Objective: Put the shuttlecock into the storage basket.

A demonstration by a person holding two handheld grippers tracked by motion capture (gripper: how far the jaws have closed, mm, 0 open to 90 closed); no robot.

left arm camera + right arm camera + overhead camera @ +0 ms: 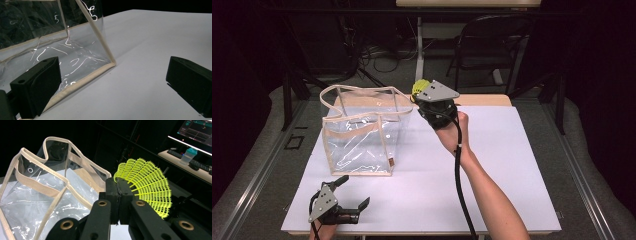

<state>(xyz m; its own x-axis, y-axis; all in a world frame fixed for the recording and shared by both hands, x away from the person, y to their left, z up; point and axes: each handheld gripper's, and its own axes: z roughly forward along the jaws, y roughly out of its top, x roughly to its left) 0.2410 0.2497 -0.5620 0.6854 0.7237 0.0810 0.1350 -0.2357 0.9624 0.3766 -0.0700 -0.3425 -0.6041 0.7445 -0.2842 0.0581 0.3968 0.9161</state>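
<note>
We hold the yellow shuttlecock pinched in our right gripper, its fingers closed on it, raised just beside the far right rim of the clear bag standing on the bench. The bag's open mouth lies to the left and below. Our left gripper rests open near the bag's front.

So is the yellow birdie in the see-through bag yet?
Not yet. Picked up already: the right gripper is shut on the yellow shuttlecock, held beside the clear bag near its open top. The left gripper rests open near the bag's front. Left to do: drop it inside.
</note>
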